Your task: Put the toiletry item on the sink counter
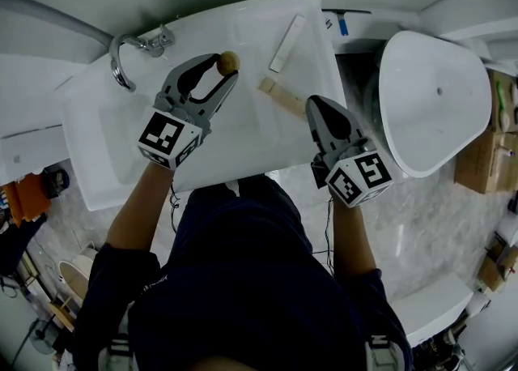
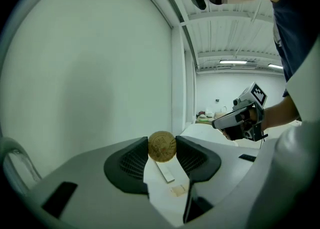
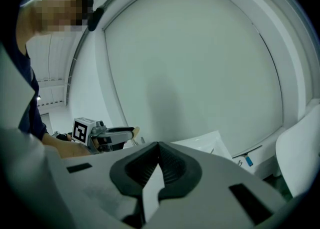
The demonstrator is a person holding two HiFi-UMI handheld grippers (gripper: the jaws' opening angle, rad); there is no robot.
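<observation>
A round tan disc (image 1: pixel 230 61), the toiletry item, sits pinched between the pads of my left gripper (image 1: pixel 226 67), which is shut on it. The left gripper view shows the disc (image 2: pixel 162 146) edge-on between the two dark pads, held above the white sink counter (image 1: pixel 243 130). My right gripper (image 1: pixel 312 104) hovers over the counter's right edge with its jaws shut and nothing in them; its tips meet in the right gripper view (image 3: pixel 158 146). That view also shows the left gripper (image 3: pixel 131 132) off to the left.
A chrome faucet (image 1: pixel 123 55) stands at the back left over the basin (image 1: pixel 113 138). On the counter lie a white stick-shaped item (image 1: pixel 287 43) and a wooden strip (image 1: pixel 282 95). A white toilet (image 1: pixel 433 110) stands right of the sink, with cardboard boxes (image 1: pixel 486 151) beyond it.
</observation>
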